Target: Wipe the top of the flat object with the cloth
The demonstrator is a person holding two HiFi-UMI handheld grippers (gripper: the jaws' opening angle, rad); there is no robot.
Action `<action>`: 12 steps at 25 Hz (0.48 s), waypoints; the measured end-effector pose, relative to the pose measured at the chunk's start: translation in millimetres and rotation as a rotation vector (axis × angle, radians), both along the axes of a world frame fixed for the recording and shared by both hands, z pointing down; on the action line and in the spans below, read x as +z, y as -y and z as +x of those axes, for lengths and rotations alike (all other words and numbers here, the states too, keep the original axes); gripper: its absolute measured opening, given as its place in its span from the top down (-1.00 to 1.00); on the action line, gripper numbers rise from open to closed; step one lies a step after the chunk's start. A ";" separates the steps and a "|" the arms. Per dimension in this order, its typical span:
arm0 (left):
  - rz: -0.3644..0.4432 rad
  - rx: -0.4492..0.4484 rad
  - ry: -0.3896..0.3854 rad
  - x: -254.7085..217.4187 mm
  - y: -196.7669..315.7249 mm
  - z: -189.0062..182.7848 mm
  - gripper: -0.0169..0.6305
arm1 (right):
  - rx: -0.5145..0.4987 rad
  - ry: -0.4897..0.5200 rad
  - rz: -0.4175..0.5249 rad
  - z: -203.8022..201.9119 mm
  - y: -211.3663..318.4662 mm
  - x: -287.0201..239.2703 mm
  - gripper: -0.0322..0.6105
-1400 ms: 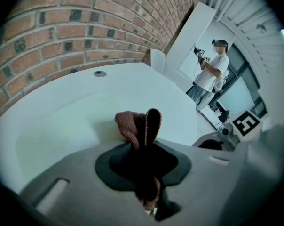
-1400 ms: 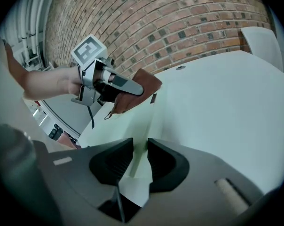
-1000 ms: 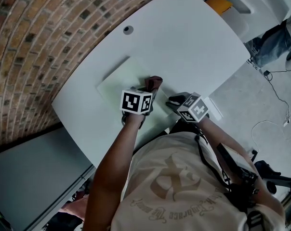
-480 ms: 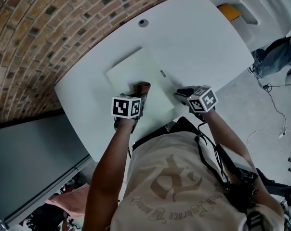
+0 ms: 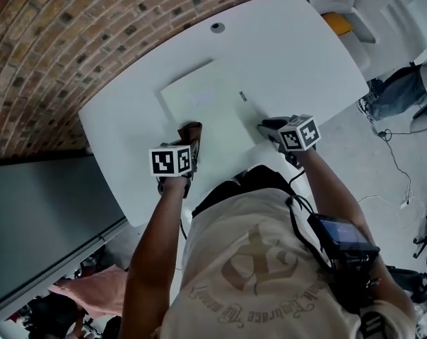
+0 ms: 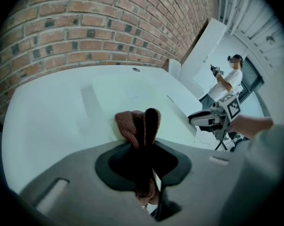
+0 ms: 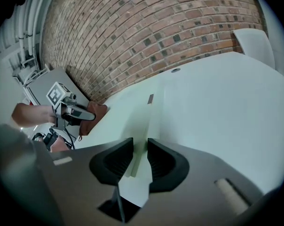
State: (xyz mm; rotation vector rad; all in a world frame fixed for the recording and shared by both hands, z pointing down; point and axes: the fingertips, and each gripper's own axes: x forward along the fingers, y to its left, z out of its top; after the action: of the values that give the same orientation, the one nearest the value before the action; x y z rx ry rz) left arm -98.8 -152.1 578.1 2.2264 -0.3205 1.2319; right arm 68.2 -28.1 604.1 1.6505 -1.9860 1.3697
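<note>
The left gripper is clamping the cloth, wiping the lower-left edge of the flat object. The right gripper is seemingly pinching its lower-right edge. Next: 1 stroke toward the frame's top.

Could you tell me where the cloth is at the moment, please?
In the head view, the brown cloth is pinched in the left tongs, left of centre, at the near-left edge of the pale flat board on the white table.
</note>
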 end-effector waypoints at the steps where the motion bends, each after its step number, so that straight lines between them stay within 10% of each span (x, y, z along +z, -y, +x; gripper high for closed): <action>1: -0.007 -0.007 -0.005 0.2 -3.3 -1.6 0.72 | -0.002 -0.008 0.000 -0.1 -0.3 0.1 0.58; 12: -0.009 -0.006 0.019 3.5 -41.1 34.2 0.72 | -0.051 -0.019 0.017 -1.9 1.1 -0.4 0.58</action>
State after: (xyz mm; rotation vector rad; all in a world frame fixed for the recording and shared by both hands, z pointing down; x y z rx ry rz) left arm -64.5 -111.0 581.7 2.2055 -0.3282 1.2493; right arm 66.3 -29.2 603.7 1.6028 -2.0196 1.3181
